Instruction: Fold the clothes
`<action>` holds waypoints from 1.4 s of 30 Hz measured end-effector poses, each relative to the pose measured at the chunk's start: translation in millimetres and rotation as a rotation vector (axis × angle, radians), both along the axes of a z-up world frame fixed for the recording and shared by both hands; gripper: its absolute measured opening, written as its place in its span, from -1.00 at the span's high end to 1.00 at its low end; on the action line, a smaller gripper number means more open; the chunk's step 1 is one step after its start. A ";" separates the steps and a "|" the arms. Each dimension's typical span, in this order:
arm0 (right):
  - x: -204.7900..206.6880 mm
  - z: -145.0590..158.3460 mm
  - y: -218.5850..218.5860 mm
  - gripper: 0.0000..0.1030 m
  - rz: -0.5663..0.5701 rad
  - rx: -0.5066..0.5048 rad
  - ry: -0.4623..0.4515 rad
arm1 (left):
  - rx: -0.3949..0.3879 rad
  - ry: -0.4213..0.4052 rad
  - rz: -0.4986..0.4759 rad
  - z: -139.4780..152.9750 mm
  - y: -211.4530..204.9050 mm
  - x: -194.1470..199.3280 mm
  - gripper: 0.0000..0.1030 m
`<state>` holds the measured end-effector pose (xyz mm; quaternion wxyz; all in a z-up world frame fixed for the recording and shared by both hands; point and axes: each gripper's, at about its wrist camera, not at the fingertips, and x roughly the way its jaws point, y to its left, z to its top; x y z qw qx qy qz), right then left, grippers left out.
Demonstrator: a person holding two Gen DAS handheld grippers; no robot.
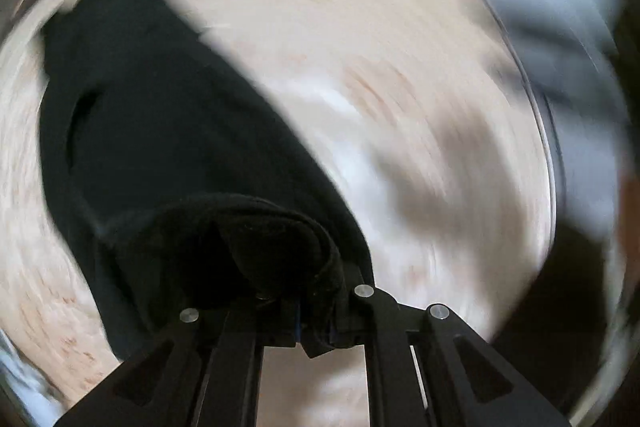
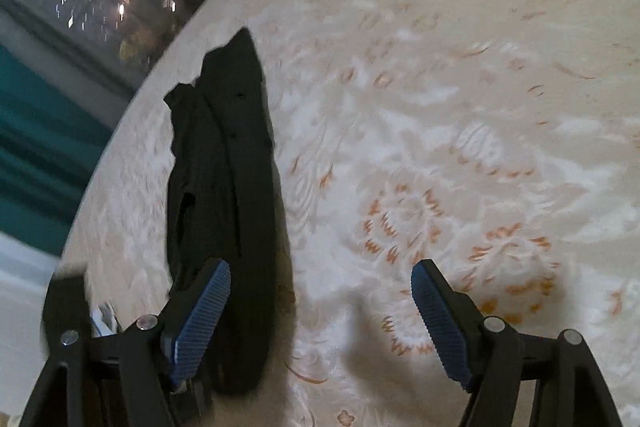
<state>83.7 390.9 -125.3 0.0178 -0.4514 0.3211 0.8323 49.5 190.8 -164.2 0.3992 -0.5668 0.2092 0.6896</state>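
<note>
Left tongs (image 1: pixel 316 323) clamped on a bunched edge of the black garment (image 1: pixel 168 131) — lifting it to fold over, I judge. Right tongs (image 2: pixel 320 323) wide, holding nothing, beside the garment, which lies long on the floral tablecloth (image 2: pixel 440 147) near the table edge.

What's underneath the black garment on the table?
The black garment lies on a cream, orange-flowered tablecloth. Whatever is beneath its folds is covered. The left gripper pinches one end of it; the right gripper is open.
</note>
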 end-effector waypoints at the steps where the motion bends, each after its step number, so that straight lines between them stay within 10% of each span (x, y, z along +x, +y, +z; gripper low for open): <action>1: -6.3 -3.7 -5.3 -0.52 0.021 0.004 -0.015 | -0.016 0.002 -0.063 -1.9 -4.3 15.8 0.84; 4: -28.6 -13.9 -32.7 -0.52 0.127 0.039 -0.053 | -0.058 0.011 -0.181 -5.7 -21.3 49.2 0.77; 7: -48.1 -18.6 -71.4 -0.51 0.256 0.068 -0.062 | -0.003 -0.089 -0.009 13.8 -58.7 29.5 0.50; 11: -65.7 -20.8 -118.5 -0.45 0.385 0.060 -0.042 | 0.124 -0.250 0.251 38.9 -125.8 2.3 -0.75; 19: -95.6 -40.7 -188.6 -0.41 0.534 0.184 -0.106 | 0.086 -0.121 0.584 43.2 -196.8 -63.4 -0.76; 25: -92.2 -49.5 -198.8 -0.33 0.594 0.126 -0.120 | -0.025 -0.197 0.739 -5.0 -182.9 -126.5 -0.12; 36: -50.3 -50.3 -227.5 -0.32 0.791 0.205 -0.102 | -0.016 -0.241 0.695 -17.2 -146.3 -139.5 -0.10; 38: -51.9 -68.6 -229.9 0.04 0.805 0.210 -0.161 | -0.012 -0.249 0.690 -13.9 -143.7 -138.7 0.41; 40: -52.8 -74.8 -221.5 0.79 0.771 0.186 -0.178 | -0.005 -0.274 0.693 -10.2 -145.6 -139.6 0.90; 42: -53.0 -70.4 -203.3 0.82 0.695 0.138 -0.157 | 0.049 -0.279 0.710 3.3 -152.8 -141.0 0.92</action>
